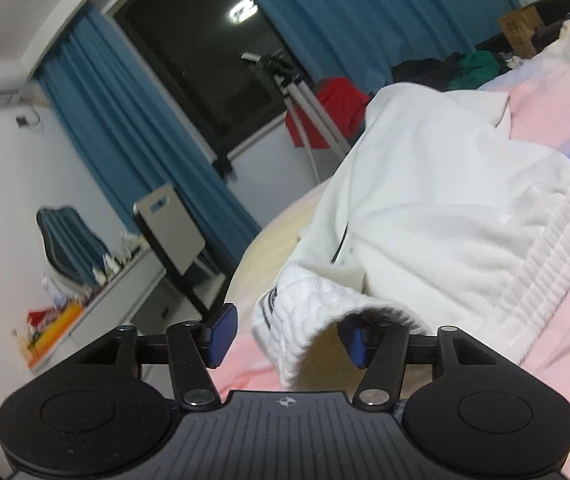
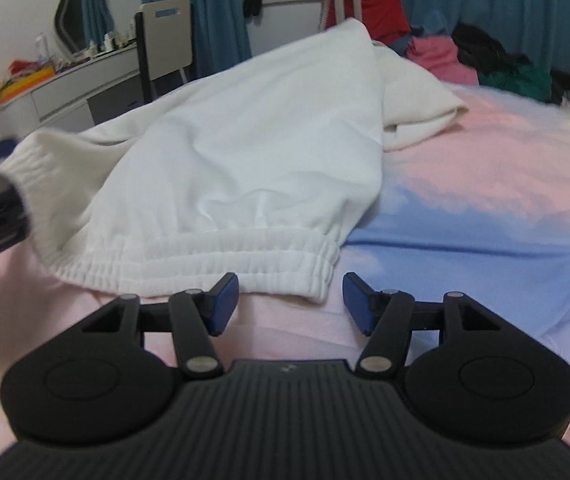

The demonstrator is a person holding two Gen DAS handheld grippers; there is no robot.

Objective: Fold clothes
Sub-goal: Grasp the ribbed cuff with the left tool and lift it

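Both tools spread apart, nothing clamped. White sweatpants (image 2: 225,152) lie crumpled on the bed (image 2: 485,152) (pink/blue sheet), elastic waistband (image 2: 237,264) nearest the camera side, legs trailing away toward the curtain (image 2: 505,12) and the clothes pile (image 2: 485,60)

Left tool (image 1: 285,334): waistband corner (image 1: 309,312) is already between its fingers. Right blue pad is partly hidden behind the ribbed edge, left pad sits clear of fabric. Looks like a raised open loop of the band, so closing here probably catches one layer

Right tool (image 2: 291,304): just short of the waistband, band runs left-right across its view, the band's right end (image 2: 321,276) almost dead ahead, slightly above the gap. Not touching yet as far as I can tell

Key relation: long axis of the pants runs away from both tools, waistband edge crosswise. Left is nearer, effectively in position; right needs a short push forward to the band's right corner before pinching. Risk: grabbing sheet along with the band, since the hem lies flat on the bed there
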